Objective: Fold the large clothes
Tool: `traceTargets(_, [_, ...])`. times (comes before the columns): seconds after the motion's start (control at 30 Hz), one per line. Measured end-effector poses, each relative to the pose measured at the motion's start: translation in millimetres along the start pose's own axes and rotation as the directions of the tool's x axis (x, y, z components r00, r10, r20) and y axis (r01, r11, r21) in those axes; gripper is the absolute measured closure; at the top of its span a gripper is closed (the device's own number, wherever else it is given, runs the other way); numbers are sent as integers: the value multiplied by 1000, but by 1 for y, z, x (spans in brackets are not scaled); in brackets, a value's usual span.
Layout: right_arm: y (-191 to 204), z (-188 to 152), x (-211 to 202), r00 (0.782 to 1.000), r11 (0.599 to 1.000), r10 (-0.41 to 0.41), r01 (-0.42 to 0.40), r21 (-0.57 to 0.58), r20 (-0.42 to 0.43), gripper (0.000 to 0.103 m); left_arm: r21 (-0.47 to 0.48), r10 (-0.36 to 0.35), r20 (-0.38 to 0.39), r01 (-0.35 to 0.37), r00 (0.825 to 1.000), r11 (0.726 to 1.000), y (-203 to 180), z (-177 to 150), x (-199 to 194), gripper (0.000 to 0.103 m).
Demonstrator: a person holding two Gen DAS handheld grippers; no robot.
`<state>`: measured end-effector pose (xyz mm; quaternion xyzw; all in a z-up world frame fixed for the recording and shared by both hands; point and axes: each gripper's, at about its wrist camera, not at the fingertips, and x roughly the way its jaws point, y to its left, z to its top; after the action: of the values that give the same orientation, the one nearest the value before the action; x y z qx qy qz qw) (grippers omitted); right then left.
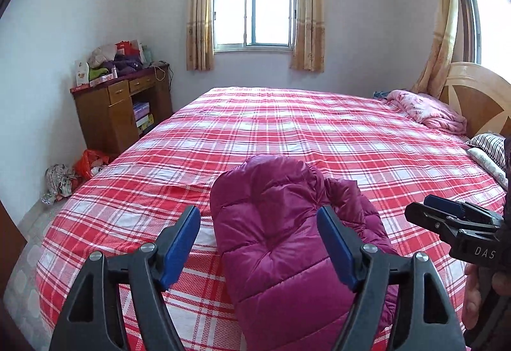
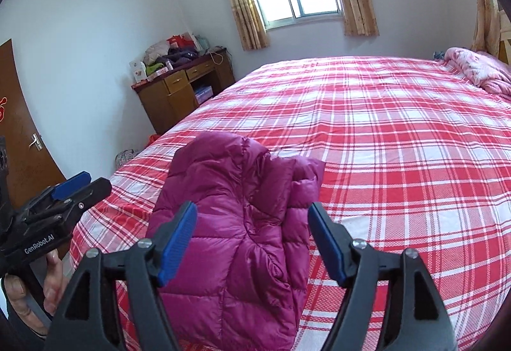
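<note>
a: between the spread fingers of the left gripper (image 1: 258, 245), what's item one?
b: magenta puffer jacket (image 1: 287, 242), folded into a narrow bundle on the plaid bedsheet (image 1: 287, 127), near edge of the bed. jaws released, gripping nothing.
a: and the right gripper (image 2: 252, 242)?
b: likewise released, fingers wide apart, same jacket (image 2: 236, 223) beyond them, untouched.
a: farther out?
b: ahead and right of both grippers, a pink quilt (image 1: 428, 108) crumpled at the headboard. ahead and left, a wooden desk (image 1: 124, 108) piled with clutter. straight ahead, a curtained window (image 1: 255, 12).
</note>
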<state>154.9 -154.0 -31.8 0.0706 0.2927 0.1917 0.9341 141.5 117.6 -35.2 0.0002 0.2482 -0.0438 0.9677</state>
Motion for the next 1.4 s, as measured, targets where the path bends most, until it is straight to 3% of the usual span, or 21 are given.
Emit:
traceTargets(0.33, [7,2,-20,999,1000,12,-12,-4,40,26,-9,-3,34,3,999,1000,-1,3,-15,26])
traceTargets(1.4, [4,-2,-21,999,1000,28,-28,12,29,26,-4,4,32,-4,999,1000,-6,2,-16,25])
